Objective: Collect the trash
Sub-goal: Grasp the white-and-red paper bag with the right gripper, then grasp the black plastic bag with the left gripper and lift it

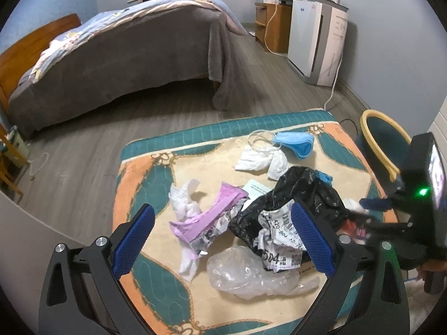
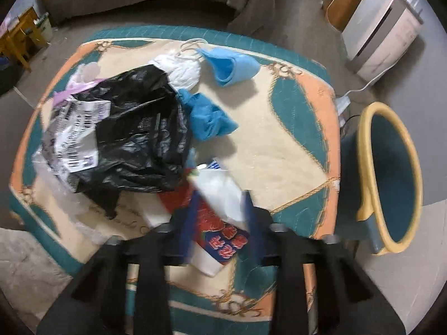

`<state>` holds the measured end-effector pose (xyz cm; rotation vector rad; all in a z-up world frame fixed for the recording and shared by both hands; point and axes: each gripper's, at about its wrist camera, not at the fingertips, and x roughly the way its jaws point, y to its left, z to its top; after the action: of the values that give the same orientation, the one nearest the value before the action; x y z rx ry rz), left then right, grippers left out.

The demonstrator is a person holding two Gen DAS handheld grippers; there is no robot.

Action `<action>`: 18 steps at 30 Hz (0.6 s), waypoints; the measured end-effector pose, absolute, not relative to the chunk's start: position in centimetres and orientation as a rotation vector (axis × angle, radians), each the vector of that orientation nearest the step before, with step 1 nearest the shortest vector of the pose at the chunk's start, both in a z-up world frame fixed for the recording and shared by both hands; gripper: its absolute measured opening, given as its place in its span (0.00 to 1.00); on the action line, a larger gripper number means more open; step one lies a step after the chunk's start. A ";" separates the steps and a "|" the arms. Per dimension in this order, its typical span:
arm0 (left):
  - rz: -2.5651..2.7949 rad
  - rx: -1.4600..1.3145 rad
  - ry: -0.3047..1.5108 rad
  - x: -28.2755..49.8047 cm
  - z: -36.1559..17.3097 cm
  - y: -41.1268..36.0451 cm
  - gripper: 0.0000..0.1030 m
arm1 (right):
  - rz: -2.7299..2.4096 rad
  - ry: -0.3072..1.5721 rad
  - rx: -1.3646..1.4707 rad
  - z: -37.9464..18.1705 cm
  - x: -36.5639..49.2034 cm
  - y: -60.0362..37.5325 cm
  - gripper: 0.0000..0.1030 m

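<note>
My right gripper (image 2: 220, 217), fingers close together, clamps a red/blue/white wrapper (image 2: 220, 240); view blurred, long axis approx. along the fingers. My left gripper (image 1: 223, 240) is wide apart, holding nothing, its right pad at a crumpled label (image 1: 279, 240); contact unclear. Beneath: clear plastic (image 1: 245, 276). Further: black bag (image 2: 139, 128), pink mailer (image 1: 206, 217), tissue (image 1: 184, 201). Beyond: blue cloth (image 2: 209, 117), white wad (image 1: 262, 162), blue mask (image 1: 296, 142) near the far mat (image 1: 223, 131) edge. Teal bin (image 2: 396, 178), mouth tipped matward, stands just off the mat's right edge.
</note>
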<state>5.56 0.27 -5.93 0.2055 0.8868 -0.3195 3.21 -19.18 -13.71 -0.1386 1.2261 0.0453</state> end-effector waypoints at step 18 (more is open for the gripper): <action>-0.393 0.283 0.961 6.4 -9.9 -3.8 0.91 | -0.118 1.153 0.063 -6.1 2.7 -27.5 0.14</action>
<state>6.43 -3.81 -9.90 0.2833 0.9613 -0.3931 2.71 -27.51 -6.12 0.0629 1.1531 -0.1176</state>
